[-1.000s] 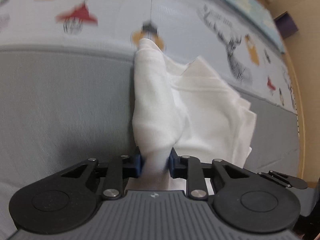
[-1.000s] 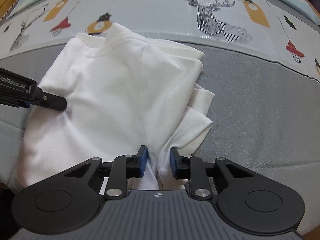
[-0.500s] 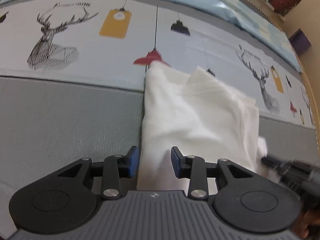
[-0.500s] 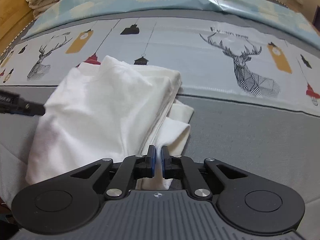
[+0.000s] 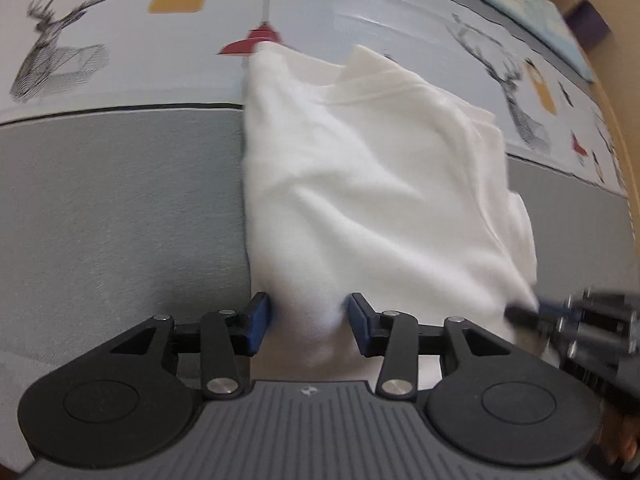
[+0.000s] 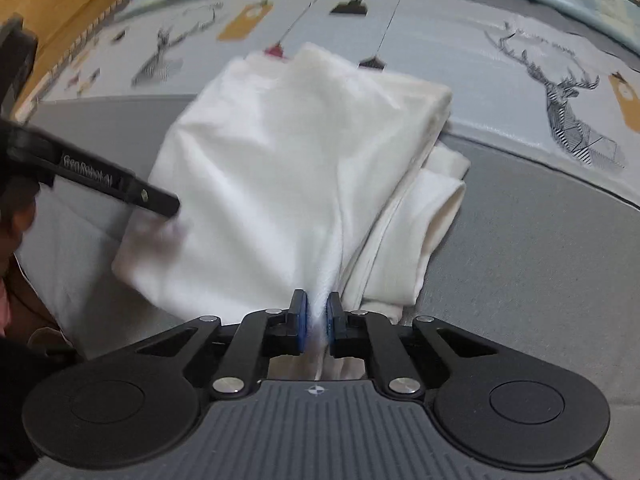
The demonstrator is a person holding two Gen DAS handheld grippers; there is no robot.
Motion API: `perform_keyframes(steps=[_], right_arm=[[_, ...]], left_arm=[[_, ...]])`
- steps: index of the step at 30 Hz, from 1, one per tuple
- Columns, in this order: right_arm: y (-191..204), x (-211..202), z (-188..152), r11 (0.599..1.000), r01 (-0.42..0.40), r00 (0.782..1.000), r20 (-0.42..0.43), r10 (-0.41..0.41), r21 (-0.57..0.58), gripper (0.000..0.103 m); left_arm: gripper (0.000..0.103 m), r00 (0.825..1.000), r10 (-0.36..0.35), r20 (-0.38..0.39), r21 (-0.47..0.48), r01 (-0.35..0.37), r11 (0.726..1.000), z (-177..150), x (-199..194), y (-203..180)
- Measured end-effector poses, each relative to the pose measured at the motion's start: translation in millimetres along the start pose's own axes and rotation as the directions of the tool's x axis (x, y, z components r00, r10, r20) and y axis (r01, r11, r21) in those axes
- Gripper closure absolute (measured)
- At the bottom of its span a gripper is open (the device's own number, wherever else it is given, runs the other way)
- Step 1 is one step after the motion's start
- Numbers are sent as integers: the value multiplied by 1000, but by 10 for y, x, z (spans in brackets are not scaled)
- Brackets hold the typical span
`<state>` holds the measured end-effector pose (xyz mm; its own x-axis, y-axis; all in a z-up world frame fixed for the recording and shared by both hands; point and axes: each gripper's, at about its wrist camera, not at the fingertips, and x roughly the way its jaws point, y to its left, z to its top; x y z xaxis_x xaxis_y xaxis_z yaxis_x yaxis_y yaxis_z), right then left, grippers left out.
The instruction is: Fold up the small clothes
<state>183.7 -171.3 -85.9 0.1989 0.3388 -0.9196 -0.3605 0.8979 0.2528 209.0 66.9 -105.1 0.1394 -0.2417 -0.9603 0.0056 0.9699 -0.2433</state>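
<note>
The only lettering that shows is white print along the side of the left gripper [image 6: 156, 204], at the left edge of the right wrist view. It seems to read "GenRobot.AI", though blur softens the letters. The left wrist view holds no readable text.

left black two-finger gripper with blue pads [image 5: 306, 322] has its jaws spread wide, cloth bulging loose between them. right black gripper with blue pads [image 6: 316, 322] is pinched tight on a fold, its blurred tip poking into the left view's right edge
</note>
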Motion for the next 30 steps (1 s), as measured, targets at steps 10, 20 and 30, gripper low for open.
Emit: perform_keyframes(steps=[10,20,30], right_arm=[[-36,175,-132,995,97,986,-132,-99,-22,86],[-231,59,-448,959,281,931,-235,-278,-21,78],[-71,-1630,-597,929,219,833,439,-337,298,33]], left_arm=[[48,989,142,-43,193,-131,972,-233,90,-169],[31,911,392,125,443,-405,800,-679,-284,-444],[17,770,183,611,100,-304,947,-1379,-1823,-981]])
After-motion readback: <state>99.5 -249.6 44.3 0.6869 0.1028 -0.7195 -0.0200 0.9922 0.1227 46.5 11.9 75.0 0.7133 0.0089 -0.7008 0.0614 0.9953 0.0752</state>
